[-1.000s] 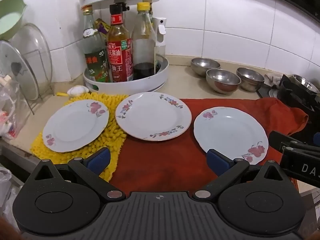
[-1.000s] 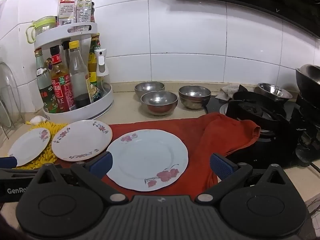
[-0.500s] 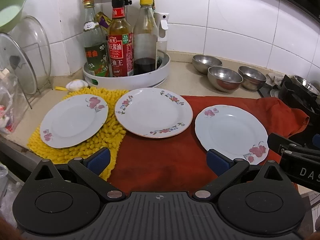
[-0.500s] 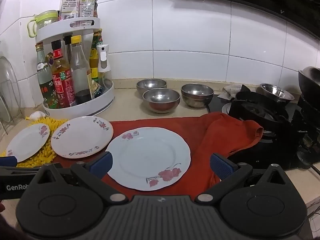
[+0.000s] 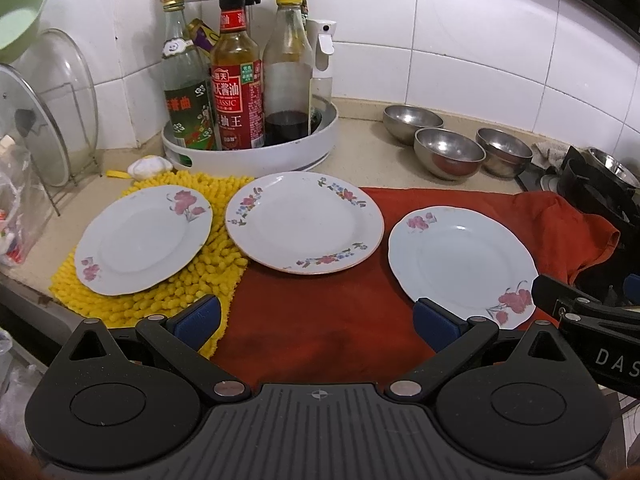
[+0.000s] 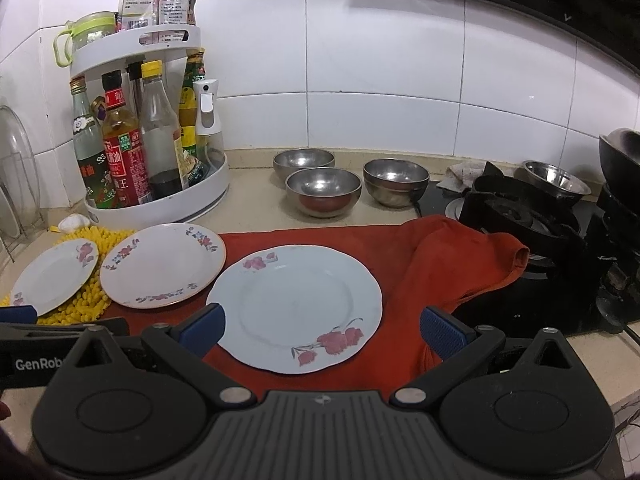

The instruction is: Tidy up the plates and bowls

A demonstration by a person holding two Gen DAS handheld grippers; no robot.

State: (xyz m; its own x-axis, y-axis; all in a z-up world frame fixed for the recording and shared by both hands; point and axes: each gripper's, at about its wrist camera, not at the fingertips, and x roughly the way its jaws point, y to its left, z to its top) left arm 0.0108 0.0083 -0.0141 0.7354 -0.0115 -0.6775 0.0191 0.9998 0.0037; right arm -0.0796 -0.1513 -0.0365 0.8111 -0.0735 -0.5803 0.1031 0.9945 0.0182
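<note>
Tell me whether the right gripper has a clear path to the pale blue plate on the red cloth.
Probably yes: the right gripper is open just before the pale blue plate, with nothing between them.

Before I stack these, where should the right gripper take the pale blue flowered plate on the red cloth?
Take the pale blue flowered plate by its near rim, low from the front: it lies flat, so only the raised scalloped edge offers purchase, and the open right gripper already faces it.

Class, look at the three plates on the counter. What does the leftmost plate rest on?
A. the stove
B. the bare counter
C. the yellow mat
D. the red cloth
C: the leftmost plate lies on the yellow mat, while the right plate sits on the red cloth.
</note>
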